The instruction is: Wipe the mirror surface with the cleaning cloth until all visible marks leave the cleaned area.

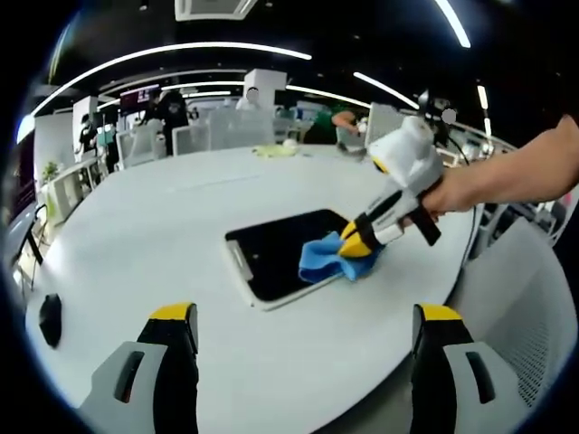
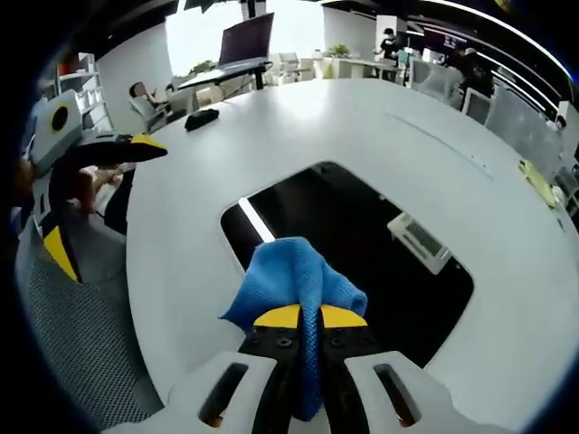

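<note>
Right gripper [image 2: 305,318] jaws pinched on a soft blue cloth [image 2: 289,276], its bunched folds resting on the near edge of the mirror [image 2: 362,244]. Mirror is a flat, dark, glossy rounded rectangle, mid-tabletop on the smooth white round table [image 2: 470,172]. Left gripper [image 1: 303,330] jaws spread, empty, over the table's near edge. Small black object [image 2: 201,117] at the far edge.

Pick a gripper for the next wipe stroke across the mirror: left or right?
Right. The right gripper is shut on the blue cloth, pressed at the mirror edge. The left gripper hangs open, off the mirror.
</note>
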Motion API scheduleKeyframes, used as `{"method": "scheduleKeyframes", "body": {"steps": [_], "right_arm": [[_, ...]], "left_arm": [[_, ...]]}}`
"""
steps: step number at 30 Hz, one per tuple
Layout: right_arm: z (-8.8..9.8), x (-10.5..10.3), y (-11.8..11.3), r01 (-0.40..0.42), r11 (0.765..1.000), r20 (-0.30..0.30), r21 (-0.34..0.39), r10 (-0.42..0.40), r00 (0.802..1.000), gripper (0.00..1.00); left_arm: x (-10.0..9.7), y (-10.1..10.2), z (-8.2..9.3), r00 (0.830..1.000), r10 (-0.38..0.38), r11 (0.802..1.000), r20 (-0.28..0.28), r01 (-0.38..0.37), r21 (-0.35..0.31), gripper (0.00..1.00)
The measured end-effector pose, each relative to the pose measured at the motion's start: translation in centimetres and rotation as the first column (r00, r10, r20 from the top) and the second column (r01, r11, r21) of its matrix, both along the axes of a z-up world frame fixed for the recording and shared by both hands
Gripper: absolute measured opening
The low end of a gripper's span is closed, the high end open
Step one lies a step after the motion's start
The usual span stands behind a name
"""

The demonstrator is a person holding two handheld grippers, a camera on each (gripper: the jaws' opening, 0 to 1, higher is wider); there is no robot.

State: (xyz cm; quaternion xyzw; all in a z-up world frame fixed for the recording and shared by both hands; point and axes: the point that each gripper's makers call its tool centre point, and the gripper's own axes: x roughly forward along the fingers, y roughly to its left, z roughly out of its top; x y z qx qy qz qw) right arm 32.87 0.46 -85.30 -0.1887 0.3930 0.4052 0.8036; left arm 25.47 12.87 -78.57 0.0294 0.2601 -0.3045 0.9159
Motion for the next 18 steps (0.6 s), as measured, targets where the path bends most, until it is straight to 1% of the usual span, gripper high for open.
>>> {"method": "scheduleKeyframes", "body": {"steps": [8,18], "right_arm": [[0.0,-0.64,0.04,-0.008,1.0,-0.008,0.007,0.008,1.0,0.01],[0.02,-0.69,0.12,-0.014,1.0,-0.006,0.007,0.014,1.0,0.01]], "left_arm": [[-0.01,0.01,0.0,1.0,0.001,1.0,-0.001,-0.001,0.0,0.99],[-0.01,0.08,-0.03,1.0,0.003,1.0,-0.002,-0.003,0.002,0.99]]}}
